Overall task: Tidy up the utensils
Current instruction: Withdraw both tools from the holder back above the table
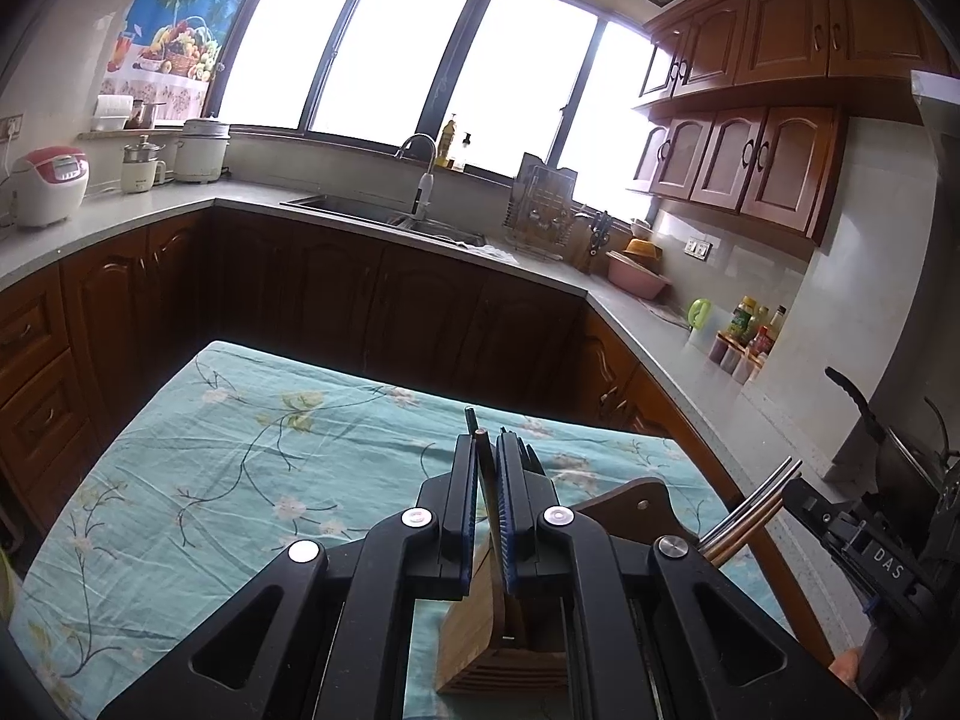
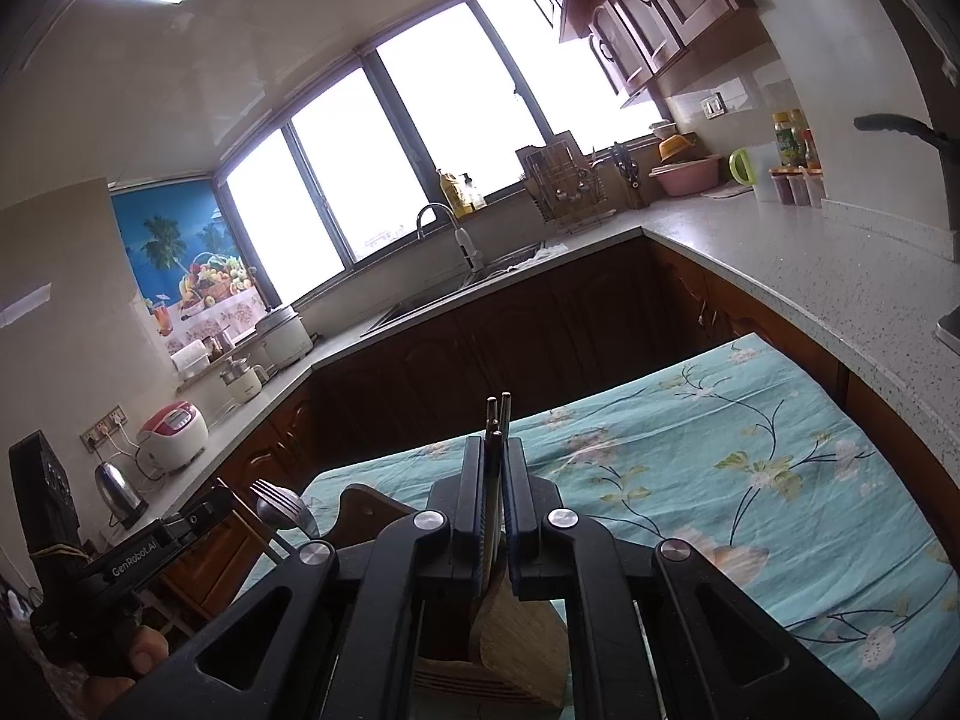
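— How far had you got?
— Your left gripper [image 1: 487, 450] was clamped on a fork and spoon; your right gripper [image 2: 495, 450] pinched chopsticks [image 2: 499, 414]. Both hung over the wooden holder [image 1: 504, 654] at the table's near edge.
— Anything slotted?
— I'd judge not yet.
— And the views?
— The right view showed the fork and spoon [image 2: 282, 507] heads; the left showed the chopsticks' metal ends.

Wooden utensil holder [image 1: 504, 654]: largely hidden behind the left gripper [image 1: 487, 462]. Handles pinched in the right gripper [image 2: 495, 468]: type indeterminate. Fork [image 2: 273, 495]: handle occluded.
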Tool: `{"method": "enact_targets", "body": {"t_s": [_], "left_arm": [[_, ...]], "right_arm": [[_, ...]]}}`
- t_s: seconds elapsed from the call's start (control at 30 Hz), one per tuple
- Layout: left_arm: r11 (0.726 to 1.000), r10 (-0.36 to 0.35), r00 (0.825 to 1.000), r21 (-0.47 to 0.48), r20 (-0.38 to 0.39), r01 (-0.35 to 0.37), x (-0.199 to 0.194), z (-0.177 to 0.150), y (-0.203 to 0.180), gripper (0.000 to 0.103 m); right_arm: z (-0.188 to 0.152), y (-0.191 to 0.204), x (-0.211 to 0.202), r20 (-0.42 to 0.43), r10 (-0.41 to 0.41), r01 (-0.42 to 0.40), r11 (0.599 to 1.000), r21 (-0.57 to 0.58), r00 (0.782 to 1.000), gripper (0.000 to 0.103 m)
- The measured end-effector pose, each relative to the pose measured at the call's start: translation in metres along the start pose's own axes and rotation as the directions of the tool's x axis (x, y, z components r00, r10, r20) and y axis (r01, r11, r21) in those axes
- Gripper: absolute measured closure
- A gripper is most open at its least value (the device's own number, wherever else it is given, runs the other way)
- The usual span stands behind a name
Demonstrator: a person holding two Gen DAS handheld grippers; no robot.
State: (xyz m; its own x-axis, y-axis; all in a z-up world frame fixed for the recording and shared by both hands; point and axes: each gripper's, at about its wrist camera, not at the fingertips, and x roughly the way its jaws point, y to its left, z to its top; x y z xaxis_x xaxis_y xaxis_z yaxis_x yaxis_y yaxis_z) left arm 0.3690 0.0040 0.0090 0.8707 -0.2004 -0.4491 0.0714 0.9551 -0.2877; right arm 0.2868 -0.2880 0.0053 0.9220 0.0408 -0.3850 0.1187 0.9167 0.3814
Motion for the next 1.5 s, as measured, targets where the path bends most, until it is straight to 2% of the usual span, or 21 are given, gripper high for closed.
{"method": "enact_targets", "body": {"t_s": [0.27, 0.33, 0.4, 0.43, 0.53, 0.63, 0.7, 0.77, 0.83, 0.9, 1.0, 1.13, 1.17, 1.4, 1.5], "left_arm": [[1.0, -0.013, 1.0, -0.006, -0.016, 0.013, 0.003, 0.001, 0.003, 0.094], [1.0, -0.013, 1.0, -0.011, -0.022, 0.012, 0.004, 0.001, 0.003, 0.09], [1.0, -0.011, 1.0, -0.016, -0.022, 0.01, 0.003, 0.0, 0.004, 0.081], [1.0, -0.008, 1.0, -0.017, -0.019, 0.008, 0.001, 0.0, 0.004, 0.081], [1.0, -0.009, 1.0, -0.013, -0.02, 0.009, 0.0, 0.001, 0.002, 0.08], [1.0, -0.009, 1.0, -0.016, -0.021, 0.009, -0.002, 0.0, 0.002, 0.063], [1.0, -0.007, 1.0, -0.018, -0.017, 0.007, -0.005, -0.001, 0.002, 0.053], [1.0, -0.002, 1.0, -0.019, -0.021, 0.002, -0.008, -0.002, 0.003, 0.046], [1.0, -0.004, 1.0, -0.023, -0.023, 0.003, -0.011, -0.004, 0.006, 0.041], [1.0, -0.002, 1.0, -0.027, -0.027, 0.001, -0.014, -0.006, 0.008, 0.031], [1.0, -0.001, 0.999, -0.025, -0.033, 0.0, -0.023, -0.009, 0.01, 0.026], [1.0, -0.003, 0.999, -0.01, -0.041, 0.003, -0.041, -0.014, 0.009, 0.022], [1.0, 0.002, 0.999, -0.004, -0.04, -0.002, -0.045, -0.013, 0.007, 0.018], [0.999, 0.015, 0.999, 0.045, -0.041, -0.014, -0.093, -0.029, -0.001, 0.009], [0.998, 0.024, 0.998, 0.066, -0.052, -0.021, -0.114, -0.039, -0.002, 0.008]], "right_arm": [[0.0, -0.003, 0.0, 0.006, -0.002, 0.002, 1.0, 0.009, 1.0, 0.093], [-0.001, -0.003, 0.0, 0.006, 0.001, -0.001, 1.0, 0.014, 1.0, 0.092], [-0.001, -0.003, 0.0, 0.005, -0.005, 0.005, 1.0, 0.015, 1.0, 0.09], [-0.001, -0.003, -0.001, 0.005, -0.006, 0.006, 1.0, 0.017, 1.0, 0.086], [0.0, -0.004, -0.004, 0.011, -0.001, 0.001, 1.0, 0.027, 1.0, 0.064], [0.001, -0.003, -0.009, 0.022, -0.004, 0.003, 1.0, 0.029, 1.0, 0.062], [0.001, -0.003, -0.011, 0.023, 0.005, -0.006, 0.999, 0.035, 1.0, 0.056], [0.001, -0.002, -0.014, 0.028, 0.012, -0.013, 0.999, 0.037, 1.0, 0.042], [0.001, -0.002, -0.017, 0.029, 0.016, -0.016, 0.999, 0.035, 0.999, 0.035], [-0.001, -0.002, -0.021, 0.027, 0.024, -0.025, 0.999, 0.035, 0.999, 0.026], [-0.004, -0.002, -0.027, 0.021, 0.033, -0.034, 0.999, 0.033, 0.999, 0.022], [-0.008, 0.0, -0.037, 0.014, 0.046, -0.046, 0.998, 0.031, 0.999, 0.008], [-0.01, 0.002, -0.04, 0.013, 0.048, -0.048, 0.998, 0.03, 0.999, 0.006], [-0.024, 0.011, -0.074, 0.014, 0.075, -0.075, 0.997, 0.025, 0.997, 0.003], [-0.032, 0.017, -0.091, 0.02, 0.091, -0.092, 0.995, 0.027, 0.996, 0.002]]}}
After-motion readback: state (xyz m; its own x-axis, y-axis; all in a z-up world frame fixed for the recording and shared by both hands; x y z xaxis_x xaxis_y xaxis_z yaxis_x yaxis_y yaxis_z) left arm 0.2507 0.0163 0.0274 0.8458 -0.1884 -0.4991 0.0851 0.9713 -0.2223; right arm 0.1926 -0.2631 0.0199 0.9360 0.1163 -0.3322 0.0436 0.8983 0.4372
